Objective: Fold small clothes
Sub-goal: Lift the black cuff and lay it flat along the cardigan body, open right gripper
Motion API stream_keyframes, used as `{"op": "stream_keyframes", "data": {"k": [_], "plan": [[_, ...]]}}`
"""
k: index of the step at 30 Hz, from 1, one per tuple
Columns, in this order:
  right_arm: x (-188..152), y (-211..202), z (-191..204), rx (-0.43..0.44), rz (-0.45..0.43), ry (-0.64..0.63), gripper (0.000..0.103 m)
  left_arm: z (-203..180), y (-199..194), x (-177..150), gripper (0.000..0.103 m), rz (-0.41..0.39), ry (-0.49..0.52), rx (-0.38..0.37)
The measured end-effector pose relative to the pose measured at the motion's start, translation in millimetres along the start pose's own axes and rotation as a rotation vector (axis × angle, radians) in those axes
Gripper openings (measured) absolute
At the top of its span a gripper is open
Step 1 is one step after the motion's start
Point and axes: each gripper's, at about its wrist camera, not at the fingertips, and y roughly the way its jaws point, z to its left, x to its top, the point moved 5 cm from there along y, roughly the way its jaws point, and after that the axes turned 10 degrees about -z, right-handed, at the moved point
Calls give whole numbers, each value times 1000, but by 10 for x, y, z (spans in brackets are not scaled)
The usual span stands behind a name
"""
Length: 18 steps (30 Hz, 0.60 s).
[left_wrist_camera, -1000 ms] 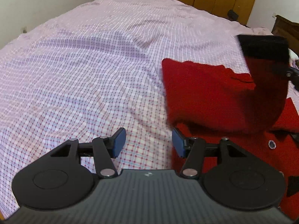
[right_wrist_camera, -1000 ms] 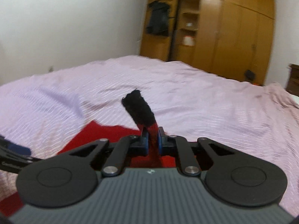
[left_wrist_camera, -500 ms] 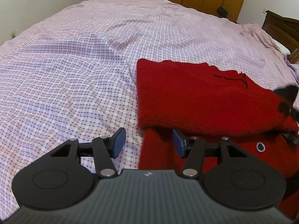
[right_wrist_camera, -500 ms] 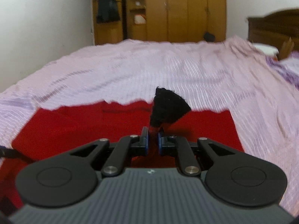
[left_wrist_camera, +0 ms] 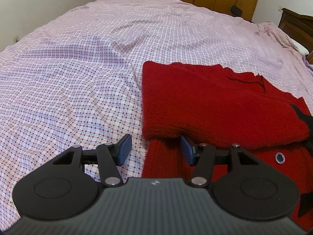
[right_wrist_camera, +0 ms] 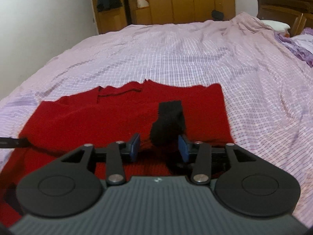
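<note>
- Red knit garment [left_wrist_camera: 215, 105] flat on the checked bedsheet [left_wrist_camera: 78, 78], black cuff [right_wrist_camera: 168, 121] just dropped on top: sleeve fold being finished.
- Right gripper [right_wrist_camera: 158, 146] just opening, cuff loose between its jaws.
- Left gripper [left_wrist_camera: 154, 148] half open, empty, at the near left hem.
- Next, probably: pinch hem, fold across.

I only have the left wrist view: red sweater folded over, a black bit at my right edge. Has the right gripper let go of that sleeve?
Observer: Yes. The right gripper has just been opening; the black cuff lies loose between its fingers, unpinched.
Operator: Where did the cuff land?
Observer: On the red sweater, toward its right side.
Operator: Anything beyond on the bed?
Observer: A purple cloth by the wooden headboard.
</note>
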Motion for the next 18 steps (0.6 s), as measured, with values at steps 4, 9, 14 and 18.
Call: {"op": "stream_keyframes", "data": {"k": [4, 9, 14, 18], "plan": [[152, -120, -72, 20, -21, 17, 61, -12, 4, -3, 61, -3, 9, 9], [287, 22, -121, 25, -10, 15, 62, -24, 4, -12, 61, -2, 17, 14], [211, 451, -135, -15, 58, 6, 62, -27, -14, -3, 61, -10, 15, 13], [77, 725, -90, 8, 128, -6, 63, -25, -20, 11, 61, -14, 12, 12]]}}
